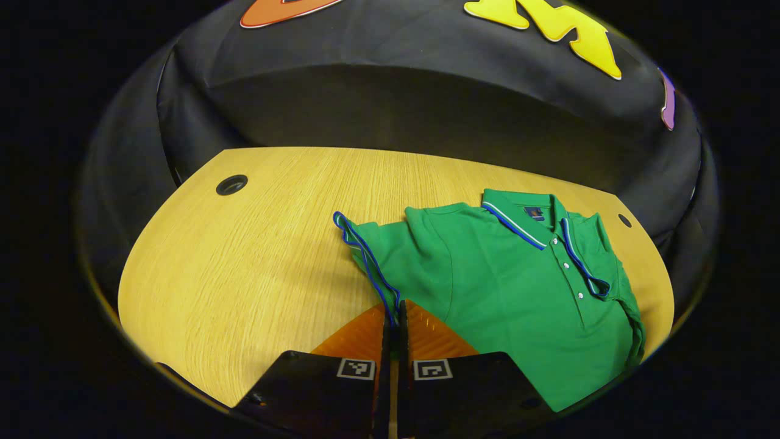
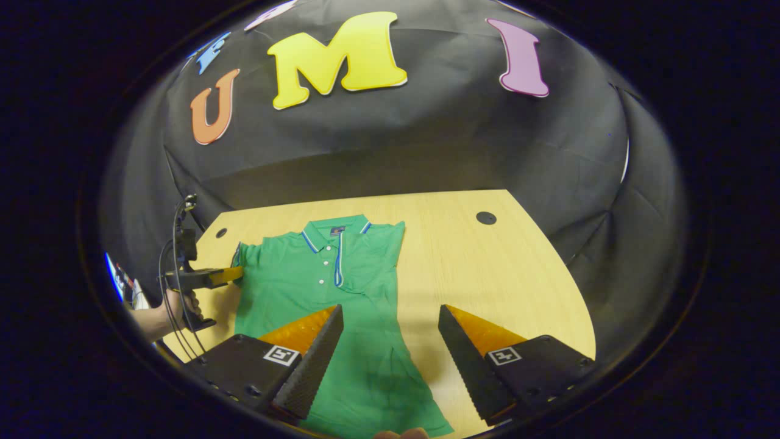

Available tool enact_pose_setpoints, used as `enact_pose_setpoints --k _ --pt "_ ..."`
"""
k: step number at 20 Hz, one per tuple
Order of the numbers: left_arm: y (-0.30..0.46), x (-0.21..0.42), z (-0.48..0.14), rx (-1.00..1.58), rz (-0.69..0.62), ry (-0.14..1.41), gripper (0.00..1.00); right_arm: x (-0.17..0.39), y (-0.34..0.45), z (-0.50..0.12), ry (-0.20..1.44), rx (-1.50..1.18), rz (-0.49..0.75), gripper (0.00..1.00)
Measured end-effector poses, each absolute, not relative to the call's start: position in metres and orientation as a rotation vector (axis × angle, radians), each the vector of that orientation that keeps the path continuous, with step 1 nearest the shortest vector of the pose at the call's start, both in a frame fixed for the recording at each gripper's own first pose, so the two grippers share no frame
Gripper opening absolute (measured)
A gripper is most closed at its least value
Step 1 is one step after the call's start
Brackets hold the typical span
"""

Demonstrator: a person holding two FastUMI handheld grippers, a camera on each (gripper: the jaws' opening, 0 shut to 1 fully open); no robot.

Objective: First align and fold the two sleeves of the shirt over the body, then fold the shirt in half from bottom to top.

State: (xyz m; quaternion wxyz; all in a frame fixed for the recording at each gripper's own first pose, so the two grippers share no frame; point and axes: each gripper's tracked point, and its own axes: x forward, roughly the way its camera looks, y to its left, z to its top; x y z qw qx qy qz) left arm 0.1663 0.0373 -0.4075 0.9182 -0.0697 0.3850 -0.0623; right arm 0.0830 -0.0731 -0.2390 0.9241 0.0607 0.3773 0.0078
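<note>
Green shirt spread flat on the table, collar toward the far wall. Left gripper clenched on the blue-trimmed sleeve hem, apparently to carry it over the body. Right gripper hovering released above the lower shirt, seemingly waiting. Opposite sleeve already tucked in. Two cable holes in the table, well apart from the cloth; nothing in the way.
</note>
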Motion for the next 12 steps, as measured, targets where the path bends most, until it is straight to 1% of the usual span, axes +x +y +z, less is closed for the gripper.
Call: enact_pose_setpoints --k 2,3,4,5,6,7,8,11,12 --pt "0.035 0.170 -0.395 -0.129 -0.146 0.777 0.09 0.088 -0.074 -0.236 0.766 0.133 0.014 0.96" --pt "0.033 0.171 -0.389 -0.120 -0.152 0.770 0.09 0.090 -0.073 -0.236 0.763 0.139 0.018 0.99" --pt "0.032 0.173 -0.383 -0.106 -0.154 0.769 0.09 0.092 -0.071 -0.234 0.760 0.143 0.021 0.96" --pt "0.031 0.173 -0.377 -0.087 -0.153 0.771 0.09 0.092 -0.070 -0.231 0.755 0.148 0.025 0.99" --pt "0.028 0.175 -0.369 -0.064 -0.155 0.770 0.09 0.093 -0.068 -0.228 0.749 0.151 0.029 0.93" --pt "0.023 0.177 -0.361 -0.041 -0.158 0.764 0.09 0.093 -0.067 -0.226 0.744 0.154 0.033 0.99" --pt "0.016 0.179 -0.352 -0.019 -0.164 0.757 0.09 0.092 -0.066 -0.224 0.741 0.157 0.035 0.93" --pt "-0.014 0.186 -0.337 0.031 -0.166 0.754 0.09 0.085 -0.070 -0.217 0.728 0.165 0.028 0.93" --pt "-0.023 0.186 -0.337 0.049 -0.157 0.769 0.09 0.082 -0.074 -0.214 0.726 0.168 0.019 0.96"
